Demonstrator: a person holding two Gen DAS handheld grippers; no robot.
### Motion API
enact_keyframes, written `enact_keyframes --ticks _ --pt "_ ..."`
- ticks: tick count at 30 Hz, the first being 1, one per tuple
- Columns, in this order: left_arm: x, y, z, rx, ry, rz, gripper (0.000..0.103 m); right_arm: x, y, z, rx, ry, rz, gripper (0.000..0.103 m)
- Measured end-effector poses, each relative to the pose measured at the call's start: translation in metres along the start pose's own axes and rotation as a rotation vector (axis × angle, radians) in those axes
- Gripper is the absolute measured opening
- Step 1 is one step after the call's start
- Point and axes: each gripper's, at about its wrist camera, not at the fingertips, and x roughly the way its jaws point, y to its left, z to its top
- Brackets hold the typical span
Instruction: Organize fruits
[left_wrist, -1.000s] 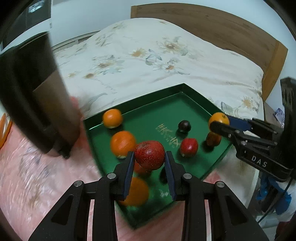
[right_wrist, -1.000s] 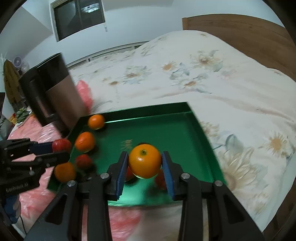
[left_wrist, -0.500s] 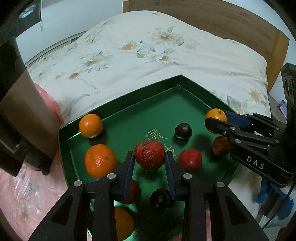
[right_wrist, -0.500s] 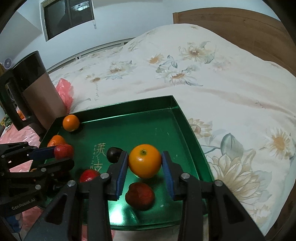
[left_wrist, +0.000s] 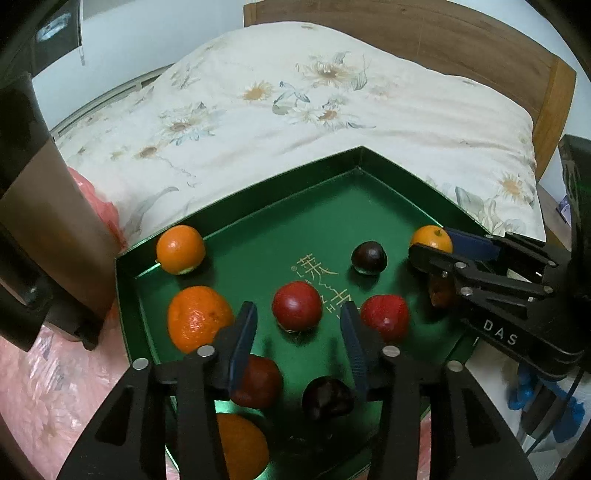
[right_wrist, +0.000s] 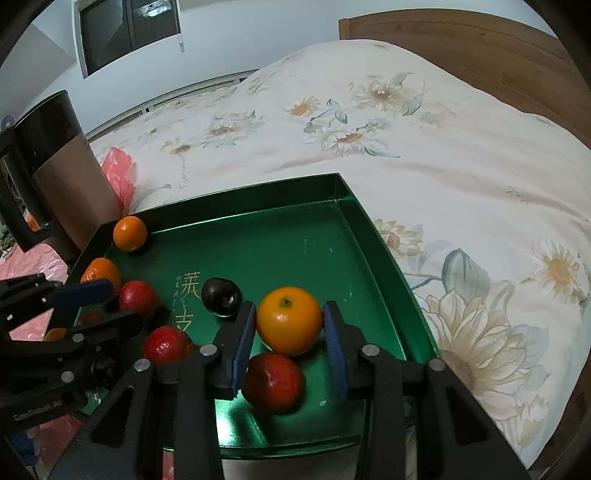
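Low in the left wrist frame, the left gripper (left_wrist: 297, 328) fingers are opening around a red fruit (left_wrist: 296, 305) resting on the green tray (left_wrist: 258, 221); the right gripper (right_wrist: 289, 330) hugs an orange (right_wrist: 289, 320) for placing.

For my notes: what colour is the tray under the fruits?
Dark green tray, with gold lettering; the right wrist view shows it best.

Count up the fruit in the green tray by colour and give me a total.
Orange fruits: 4
Red fruits: 4
Dark purple fruits: 2
Total: 10
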Motion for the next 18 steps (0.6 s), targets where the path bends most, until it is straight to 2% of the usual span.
enact_keyframes --ticks 2,7,9,18 --pt "-0.003 0.0 0.0 0.003 -0.006 -0.002 0.042 -0.001 0.001 0.0 0.0 -0.001 -0.001 0.047" --pt "-0.02 0.004 -0.003 -0.004 -0.03 -0.004 0.05 -0.005 0.005 -0.002 -0.013 0.007 -0.016 0.048" --pt "-0.027 0.006 -0.004 -0.007 -0.041 0.0 0.052 -0.008 0.006 -0.001 -0.013 0.006 -0.021 0.079" --pt "-0.071 0.026 -0.021 -0.044 -0.084 0.032 0.053 -0.031 0.022 0.003 -0.042 -0.012 -0.044 0.081"
